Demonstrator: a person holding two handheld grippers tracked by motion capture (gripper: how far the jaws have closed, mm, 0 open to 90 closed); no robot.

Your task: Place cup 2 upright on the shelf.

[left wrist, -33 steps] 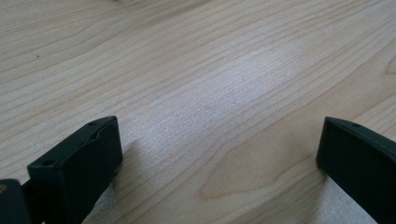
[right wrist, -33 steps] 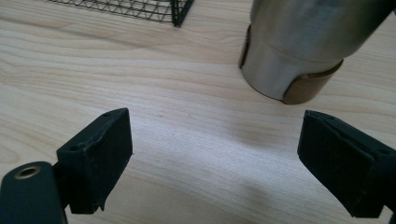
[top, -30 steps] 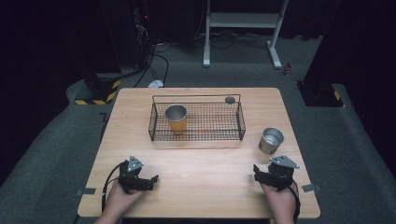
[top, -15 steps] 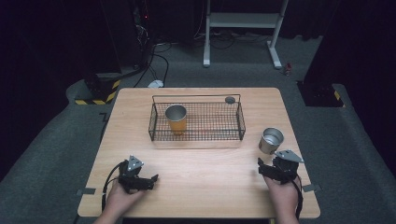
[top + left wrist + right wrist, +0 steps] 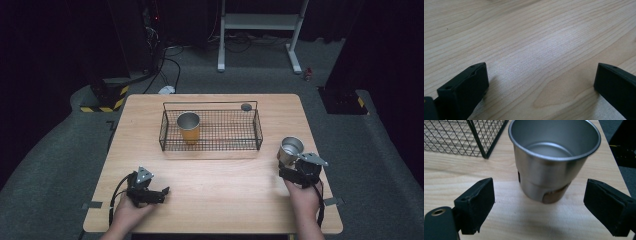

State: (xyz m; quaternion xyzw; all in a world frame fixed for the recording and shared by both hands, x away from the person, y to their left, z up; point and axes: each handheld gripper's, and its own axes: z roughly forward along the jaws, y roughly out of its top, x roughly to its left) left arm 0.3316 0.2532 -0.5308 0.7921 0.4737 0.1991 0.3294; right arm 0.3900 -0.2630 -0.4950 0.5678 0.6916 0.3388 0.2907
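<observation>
1. Movement since a second ago: the right gripper (image 5: 291,165) has travelled forward from the table's near edge and closed the gap to the steel cup (image 5: 290,149), which has not shifted. The left gripper (image 5: 161,191) has stayed where it was.
2. Meaning, as I judge it: this is the approach to a pick of the steel cup, probably to set it in the wire basket (image 5: 210,145) ahead and to the left of the claw.
3. Right claw: spread wide, holding nothing. In the right gripper view the steel cup (image 5: 554,160) stands upright just ahead, centred between the two jaws and not yet touched.
4. Left claw: also spread wide and empty, resting low over bare table (image 5: 529,50).
5. Containers: the steel cup looks empty. The wire basket holds an upright orange cup (image 5: 189,127) with a metal rim; its inside is too small to read.
6. A small dark disc (image 5: 246,106) sits at the basket's far rim.
</observation>
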